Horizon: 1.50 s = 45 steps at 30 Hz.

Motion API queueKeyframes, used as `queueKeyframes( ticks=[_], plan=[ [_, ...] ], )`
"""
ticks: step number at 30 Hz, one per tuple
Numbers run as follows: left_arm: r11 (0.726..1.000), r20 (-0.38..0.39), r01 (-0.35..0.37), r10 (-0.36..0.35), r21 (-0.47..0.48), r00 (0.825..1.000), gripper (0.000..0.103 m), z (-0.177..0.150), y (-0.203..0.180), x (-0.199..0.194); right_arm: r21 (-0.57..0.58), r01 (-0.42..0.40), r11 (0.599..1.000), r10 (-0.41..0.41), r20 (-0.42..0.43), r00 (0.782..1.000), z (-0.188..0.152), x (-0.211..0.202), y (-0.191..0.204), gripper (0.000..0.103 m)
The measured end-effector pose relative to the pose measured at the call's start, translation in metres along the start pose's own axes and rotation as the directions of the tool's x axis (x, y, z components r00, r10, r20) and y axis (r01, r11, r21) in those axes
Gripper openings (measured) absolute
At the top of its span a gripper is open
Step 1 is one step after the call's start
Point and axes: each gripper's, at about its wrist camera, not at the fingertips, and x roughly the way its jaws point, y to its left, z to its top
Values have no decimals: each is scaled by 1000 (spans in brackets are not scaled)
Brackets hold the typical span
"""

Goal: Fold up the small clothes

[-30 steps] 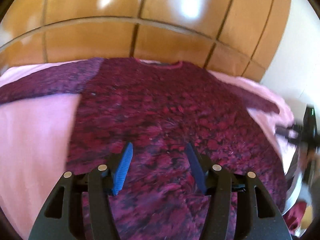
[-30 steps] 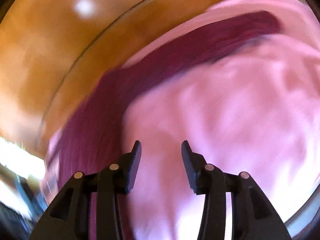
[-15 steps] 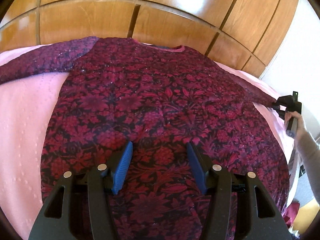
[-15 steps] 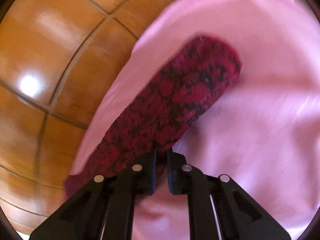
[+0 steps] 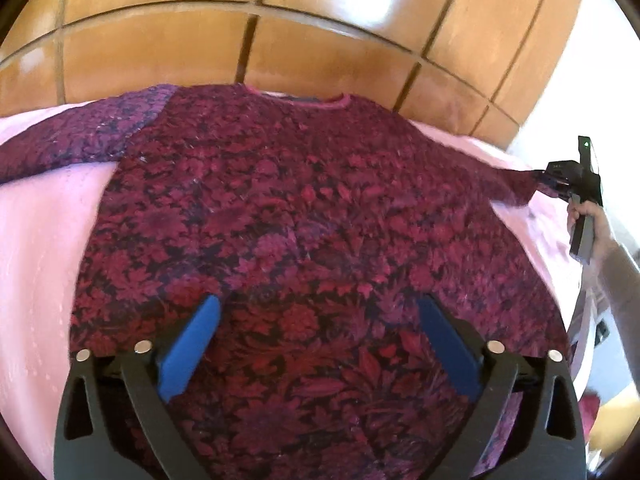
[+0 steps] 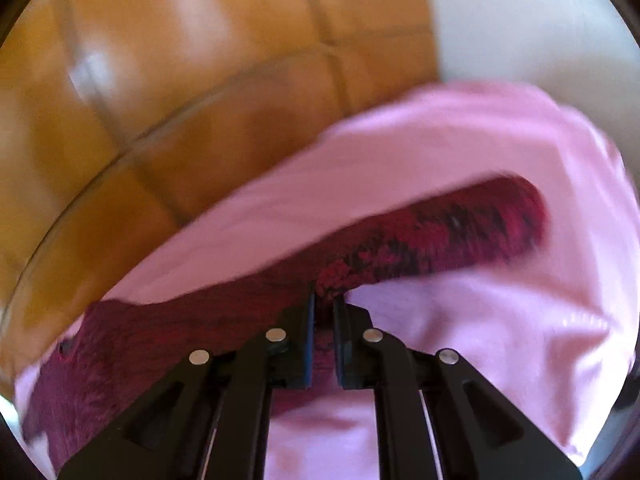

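Item: floral red top (image 5: 312,216), long-sleeved, spread front-up and flat on a pink sheet (image 5: 36,248) over what looks to be a bed; wooden panelling (image 5: 160,48) behind. Change noted: the left tongs (image 5: 318,322) have just been opening, from a half gap a moment ago to full spread; blue pads wide apart over the lower body of the top, nothing between them, nothing held. The right tongs (image 6: 323,312) went the other way: apart a second ago over bare sheet, now pinched hard together on the right sleeve (image 6: 432,236), part-way along it, the cuff end trailing free beyond. In the left view the same tongs (image 5: 560,180), carried by a hand (image 5: 588,216), hold that sleeve drawn out taut to the side at the sheet's edge; the picture is blurred, so the lift off the sheet cannot be told. Left sleeve (image 5: 80,140) lies out flat, untouched. Reading: the sleeve fold is likely in hand, the right sleeve taken first, to be carried in across the chest; the body is released, so cloth may drag if pulled sideways. No fold yet made. Containers: none in view; no basket, drawer or pile visible.
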Motion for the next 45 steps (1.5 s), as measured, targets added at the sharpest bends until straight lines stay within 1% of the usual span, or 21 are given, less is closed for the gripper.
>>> queueKeyframes(
  ticks=[4,8,14,17,18,19,20,22,23,26,29,31,33,34,36,38,39,40,41,43,45],
  plan=[
    [997,34,-6,9,-73,999,99,7,13,-6,-207,-67,976,72,18,997,-5,-20,82,7],
    [988,44,6,1,-156,999,99,13,26,-9,-357,-182,916,176,-49,983,-39,-19,176,7],
    [969,65,58,-44,-240,997,99,25,42,-15,-482,-334,810,249,-232,940,-111,7,292,7],
    [971,56,13,0,-238,998,99,35,45,-20,-530,-383,757,253,-302,919,-149,16,327,8],
    [967,63,1,16,-254,998,99,37,47,-22,-539,-407,738,265,-323,909,-158,14,335,10],
    [958,81,11,12,-288,997,99,42,52,-25,-544,-430,721,280,-339,898,-166,12,340,20],
    [953,80,23,1,-301,997,99,46,54,-24,-540,-445,714,293,-347,891,-168,9,340,32],
    [938,83,48,-20,-342,996,86,58,62,-20,-518,-475,711,332,-348,877,-166,1,333,46],
    [933,77,54,-28,-355,997,84,65,64,-16,-506,-482,715,348,-340,873,-163,-5,326,55],
    [915,72,86,-63,-393,995,83,82,71,-4,-433,-531,728,415,-338,845,-152,-27,293,59],
    [913,58,76,-58,-401,997,80,101,72,14,-334,-563,756,470,-322,822,-143,-52,249,60],
    [908,42,61,-48,-415,998,80,115,74,30,-237,-563,792,496,-288,819,-128,-57,210,61],
    [901,26,59,-53,-430,998,80,125,76,45,-162,-550,819,505,-252,826,-119,-63,175,62],
    [895,12,52,-52,-442,999,80,131,76,55,-122,-532,838,498,-226,837,-114,-65,156,61],
    [890,-11,45,-57,-453,998,72,139,78,72,-66,-510,857,491,-192,850,-107,-65,130,56],
    [889,-37,33,-56,-457,998,70,146,76,89,18,-502,865,498,-169,851,-99,-58,108,47],
    [891,-48,15,-41,-455,998,61,149,74,96,43,-502,864,502,-160,850,-96,-56,103,44],
    [893,-53,8,-35,-449,998,46,150,74,101,79,-504,860,510,-147,848,-92,-52,97,40],
    [896,-59,1,-30,-444,998,40,152,73,105,103,-509,855,519,-141,843,-86,-47,96,38],
    [893,-58,-13,-14,-449,998,12,154,75,112,134,-510,850,526,-137,840,-83,-41,96,34],
    [892,-26,-3,-10,-452,1000,10,155,76,104,142,-515,846,532,-145,834,-79,-33,101,32]
  ],
)
